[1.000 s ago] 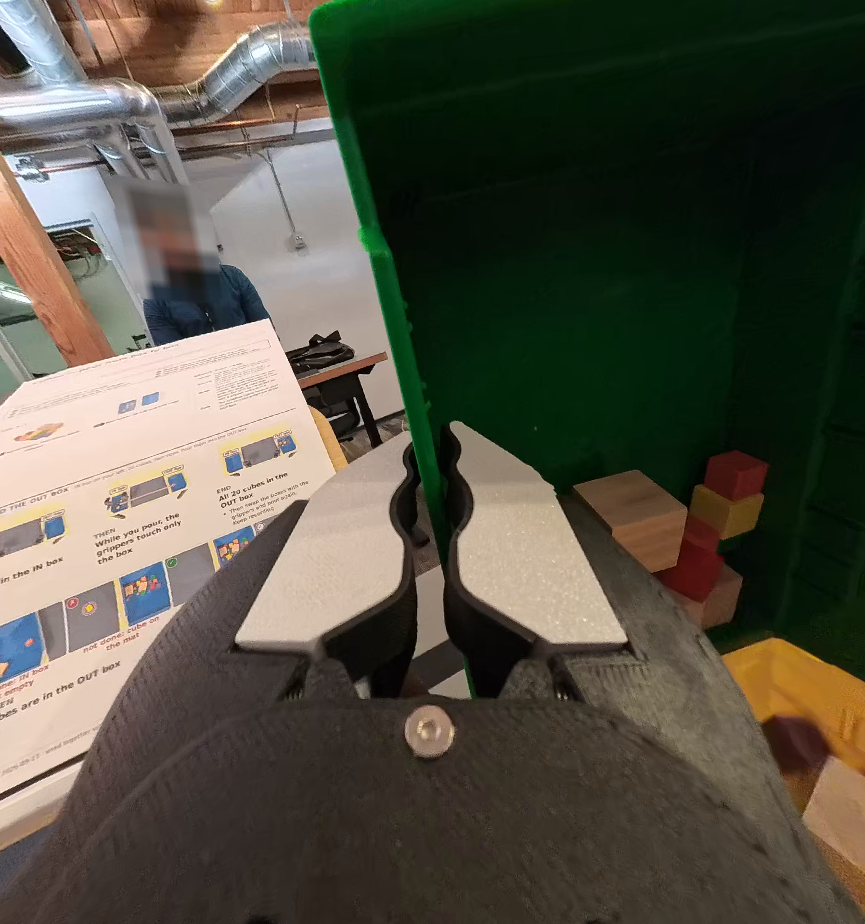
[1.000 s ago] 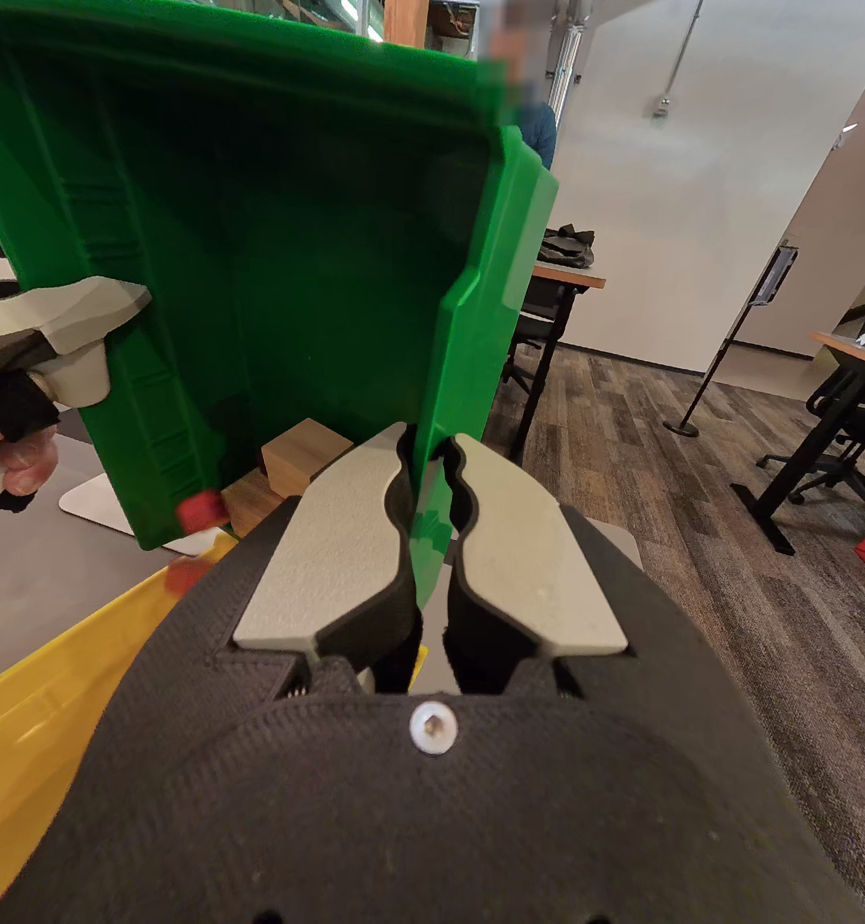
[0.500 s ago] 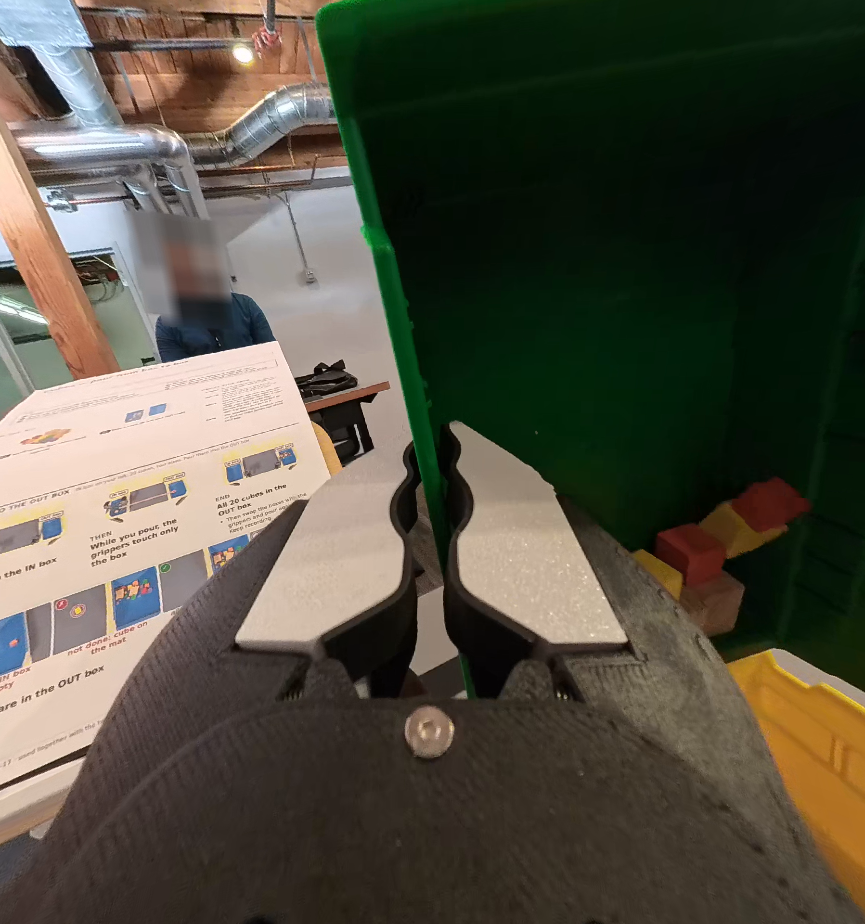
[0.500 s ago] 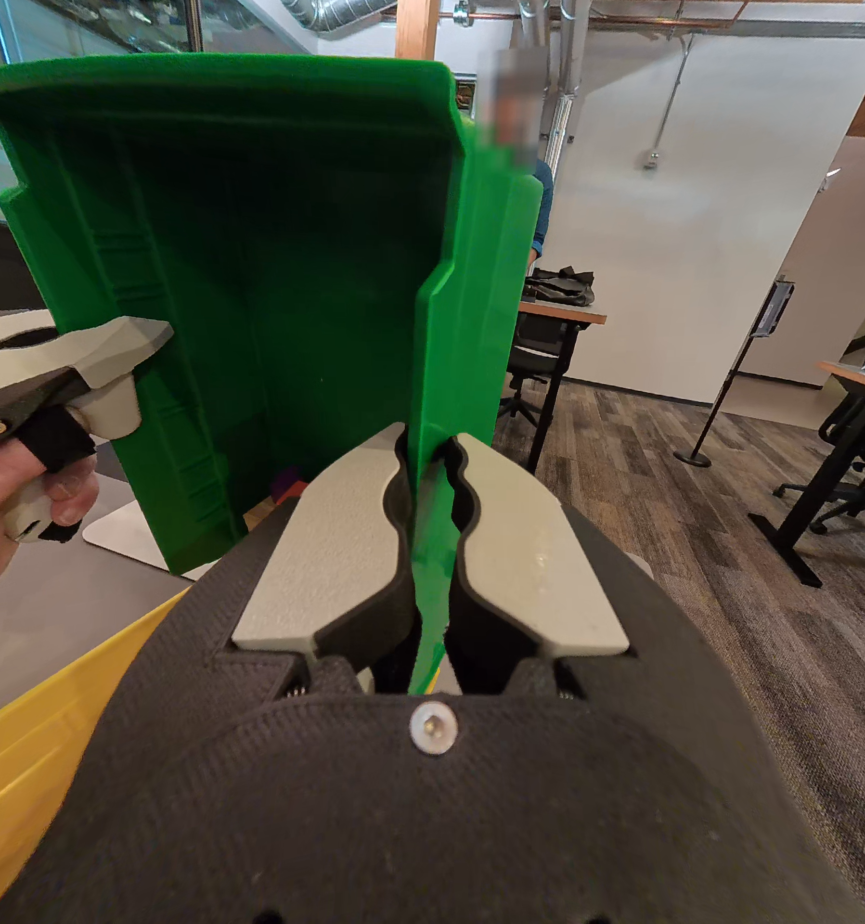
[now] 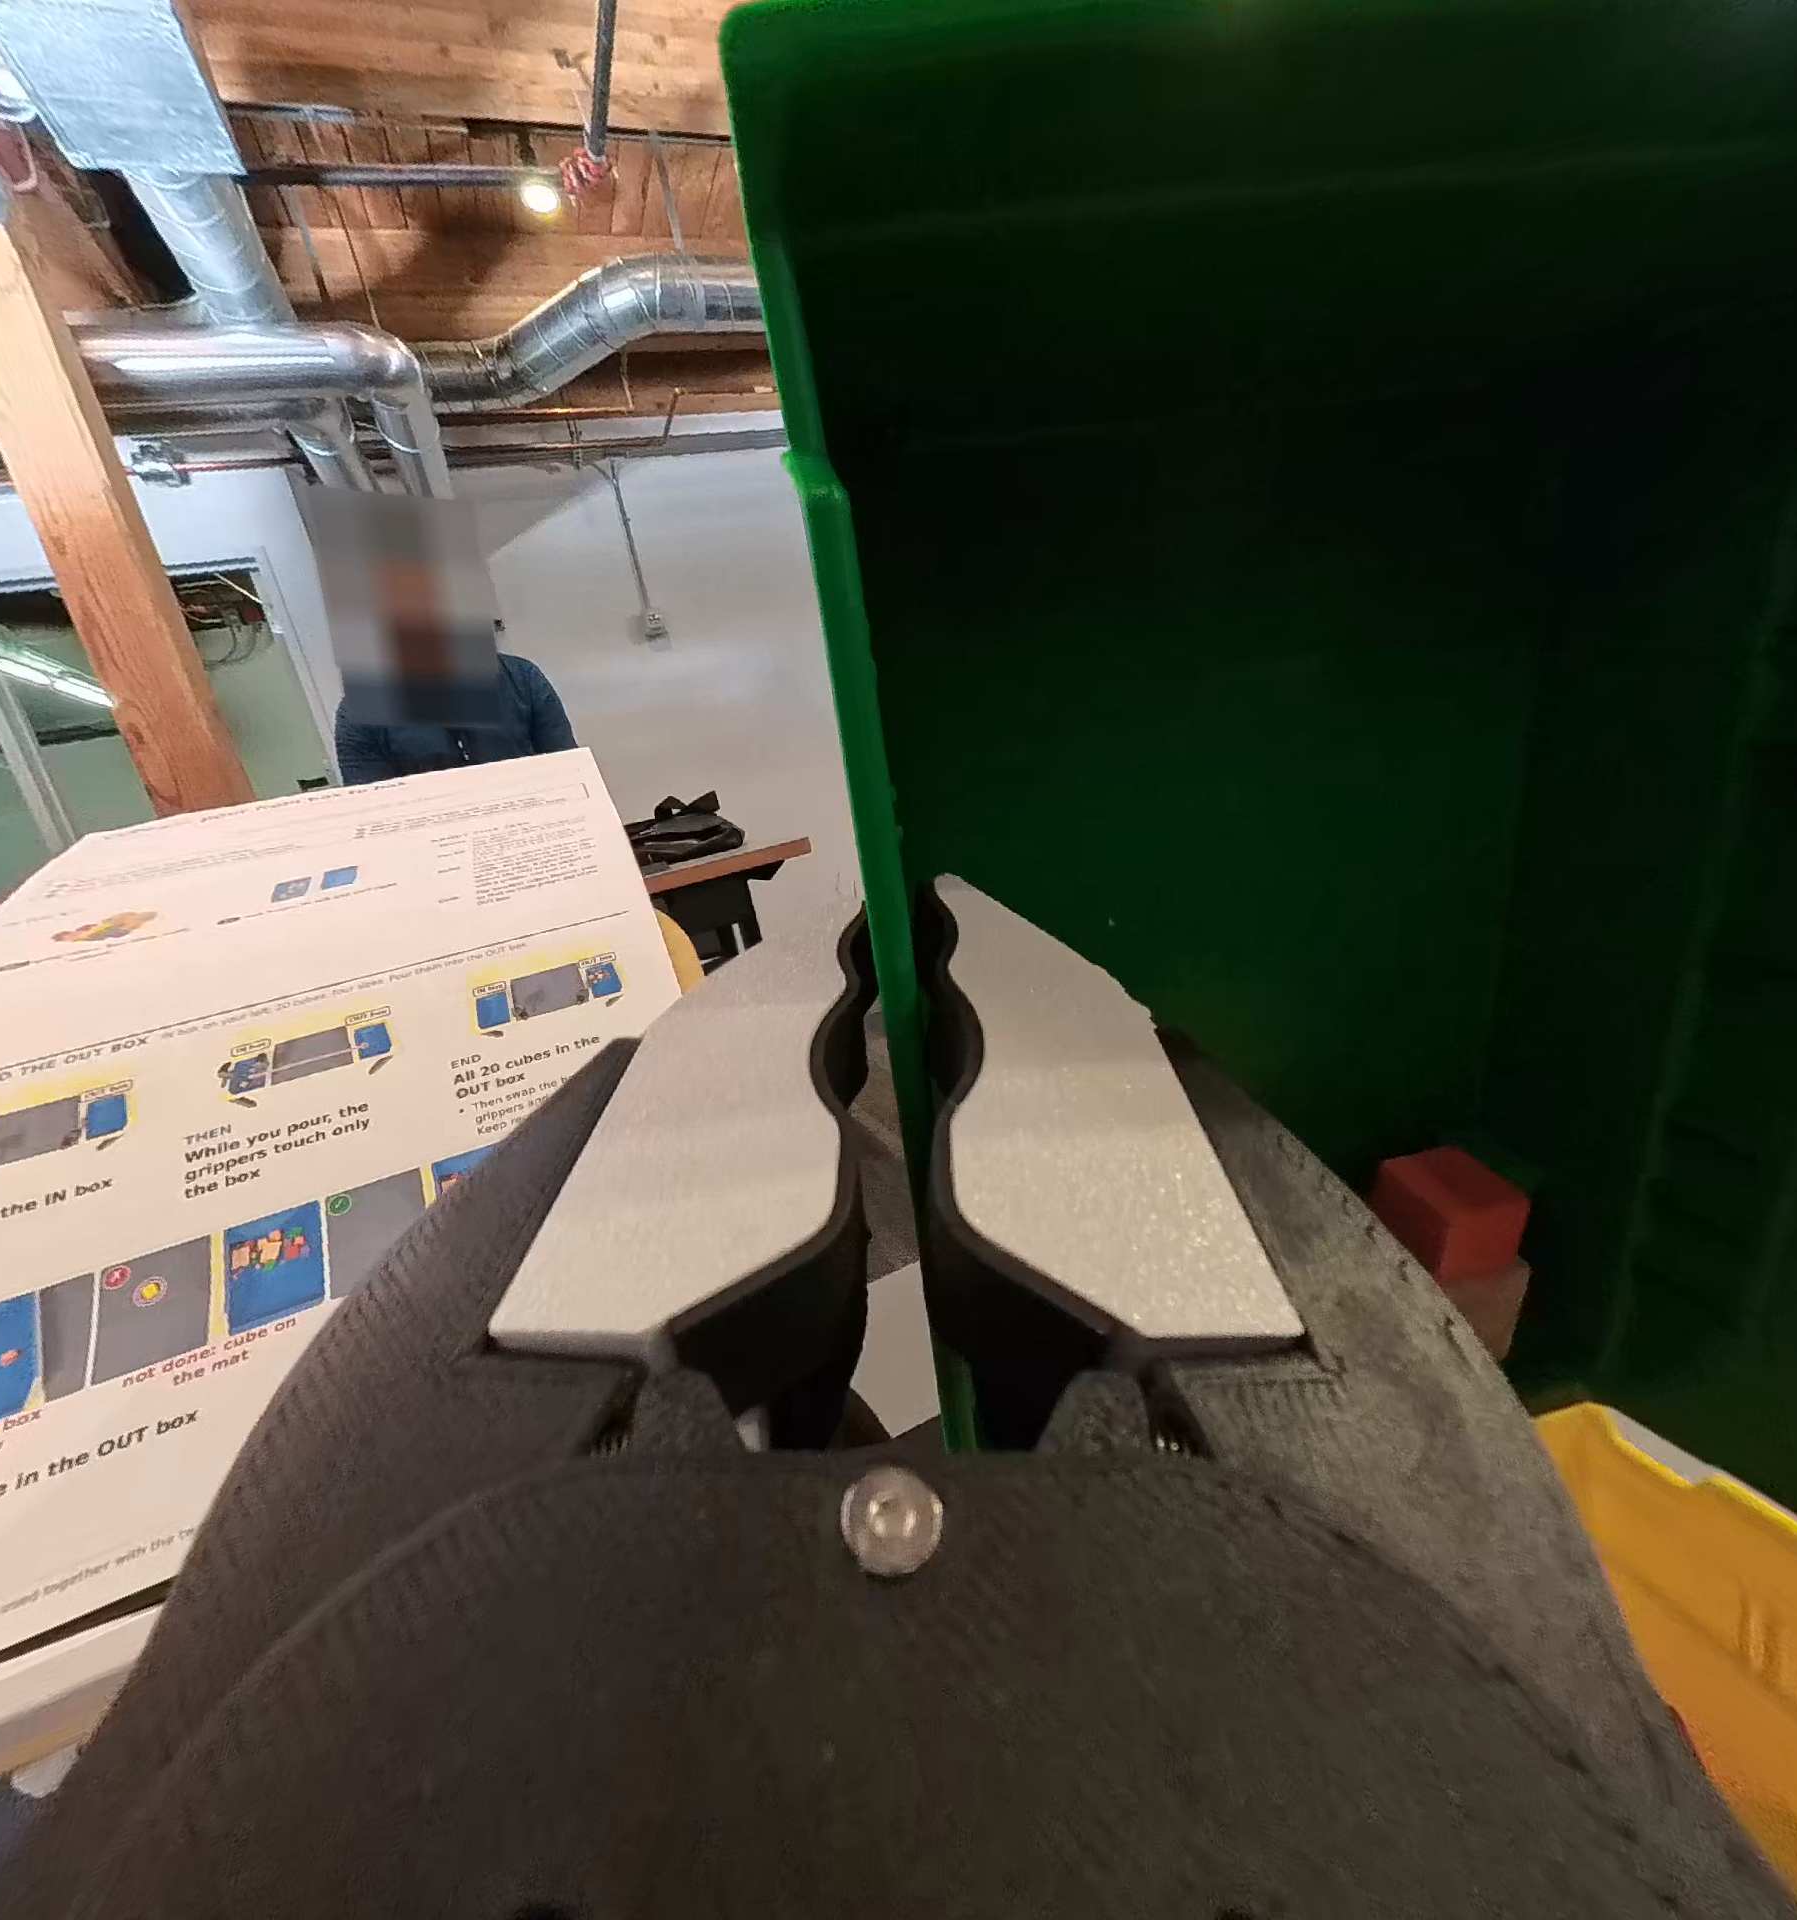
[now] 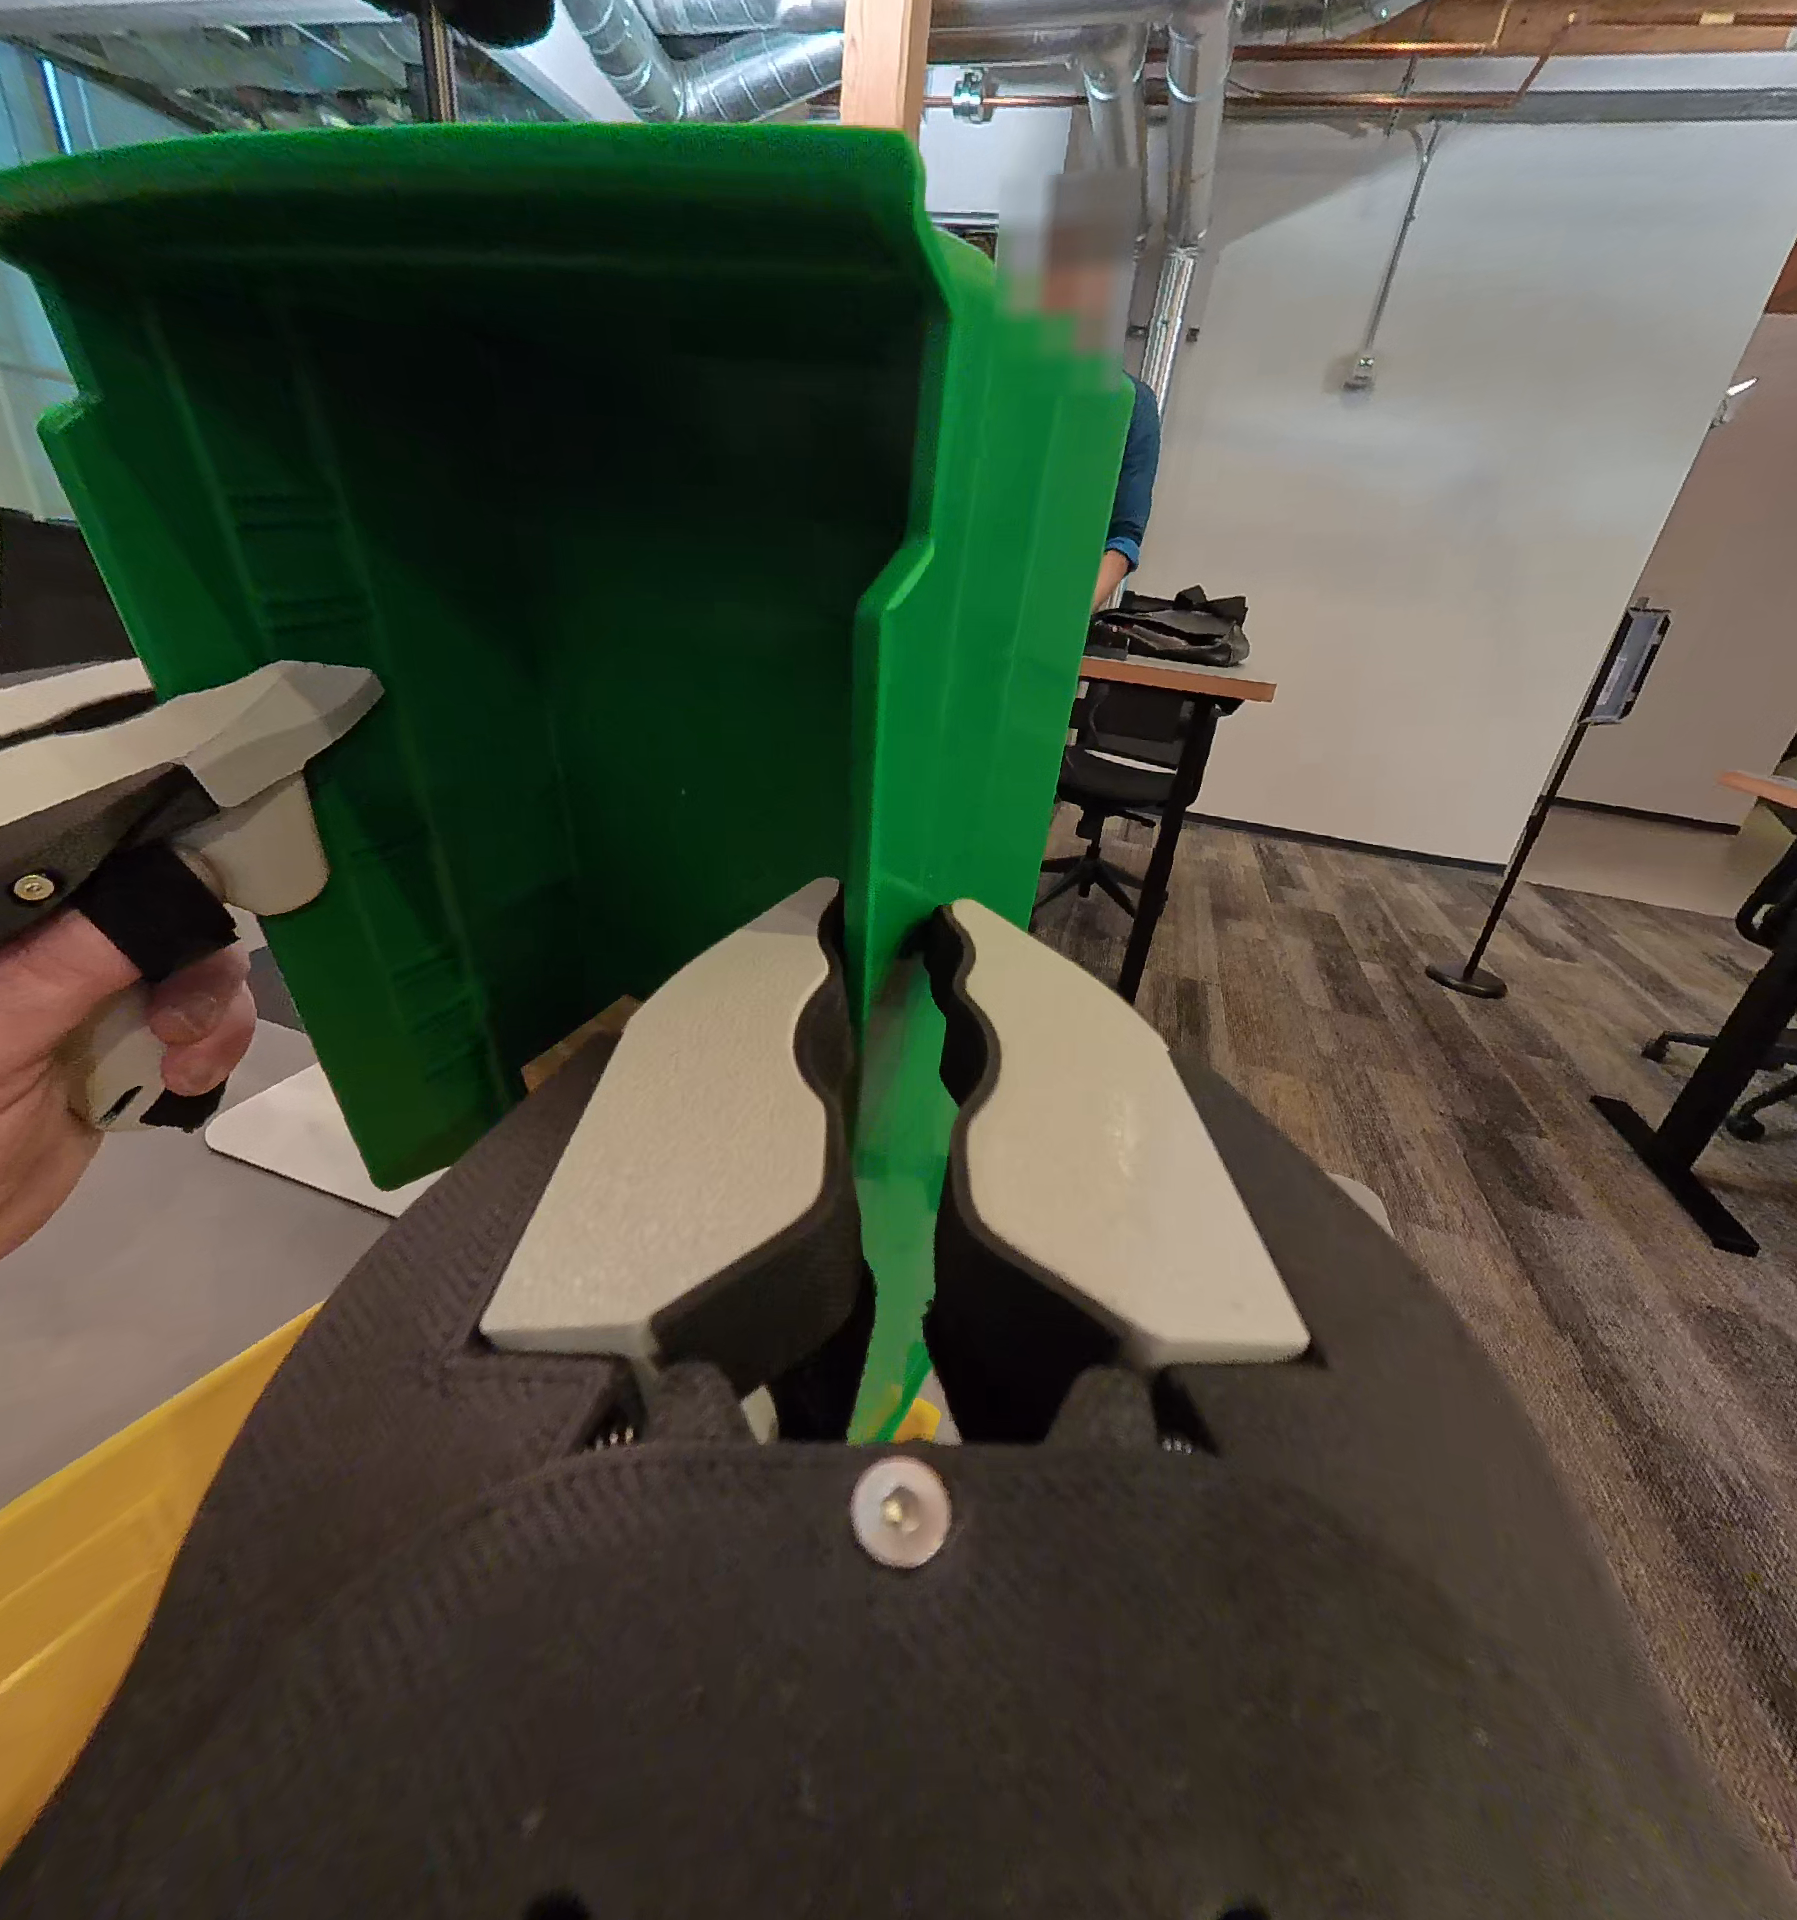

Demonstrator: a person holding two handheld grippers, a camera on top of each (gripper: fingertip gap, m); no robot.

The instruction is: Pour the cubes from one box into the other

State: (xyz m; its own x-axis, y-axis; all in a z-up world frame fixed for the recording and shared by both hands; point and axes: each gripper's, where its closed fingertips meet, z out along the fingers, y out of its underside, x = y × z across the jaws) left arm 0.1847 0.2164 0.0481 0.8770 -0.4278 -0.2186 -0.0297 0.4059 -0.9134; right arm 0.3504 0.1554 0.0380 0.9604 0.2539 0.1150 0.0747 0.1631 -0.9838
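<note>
A green box (image 5: 1289,623) is tipped steeply on end over a yellow box (image 5: 1725,1621). My left gripper (image 5: 889,914) is shut on the green box's left wall. My right gripper (image 6: 878,925) is shut on its right wall (image 6: 977,727). A red cube (image 5: 1450,1210) and a wooden cube (image 5: 1491,1304) under it sit at the green box's low end, just above the yellow box's rim. In the right wrist view the green box's inside (image 6: 582,582) looks bare, and the yellow box (image 6: 52,1600) shows at lower left. The other gripper (image 6: 281,717), held by a hand, grips the far wall.
A printed instruction sheet (image 5: 250,1122) stands propped at the left. A grey mat (image 6: 125,1226) covers the table under the boxes. A person (image 5: 437,717) sits behind the sheet. Desks and office chairs (image 6: 1787,935) stand on the wood floor to the right.
The green box has tipped steeper and risen. Most cubes at its low end have slid out toward the yellow box; only a red cube and a wooden cube still show.
</note>
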